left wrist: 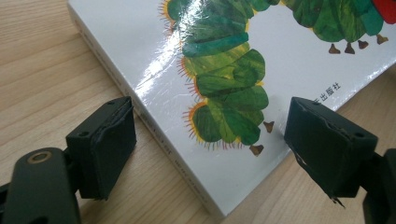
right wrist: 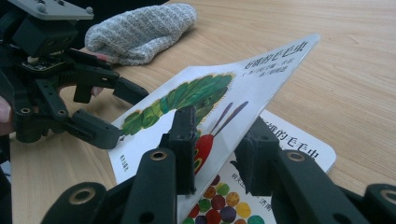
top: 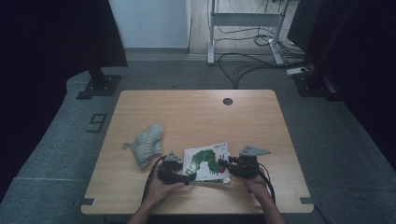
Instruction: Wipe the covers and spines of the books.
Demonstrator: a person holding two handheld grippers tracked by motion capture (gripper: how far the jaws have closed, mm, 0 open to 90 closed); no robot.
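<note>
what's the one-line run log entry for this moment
right gripper: shut on book cover, lifting it | left gripper: open, straddling book corner | book: flat on table | mitten: left of book

We see left gripper (top: 179, 173) and right gripper (top: 227, 164): black jointed jaws, brass-ringed pivot holes, square rubber pads (left wrist: 112, 144), grey triangular top plates with screws, black trailing cables; our forearms bare.

left gripper (top: 188, 178) open, right gripper (top: 225, 164) clamped
</note>
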